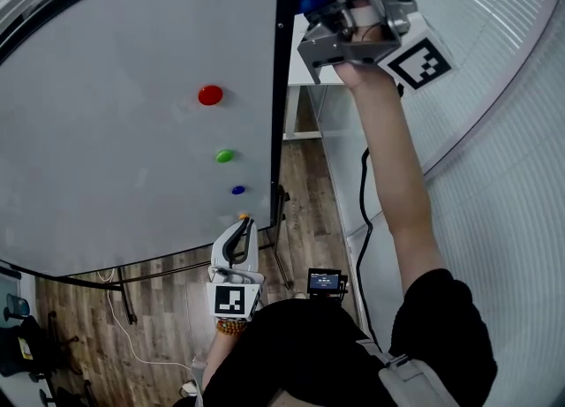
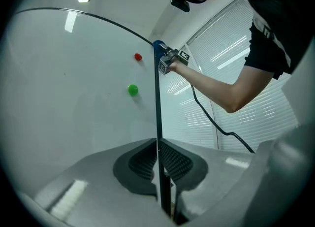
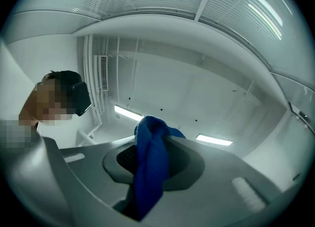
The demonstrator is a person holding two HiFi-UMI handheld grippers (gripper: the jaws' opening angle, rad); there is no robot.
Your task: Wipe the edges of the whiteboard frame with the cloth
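Your left gripper [image 2: 157,161] pinches the black frame [image 2: 158,113] of the whiteboard [image 1: 115,114] low on its right edge, which runs upright. Farther up, your right gripper [image 3: 153,158] clamps the blue cloth [image 3: 150,181]. The cloth is bunched lengthwise along the jaws and seemingly touches the frame's top corner.
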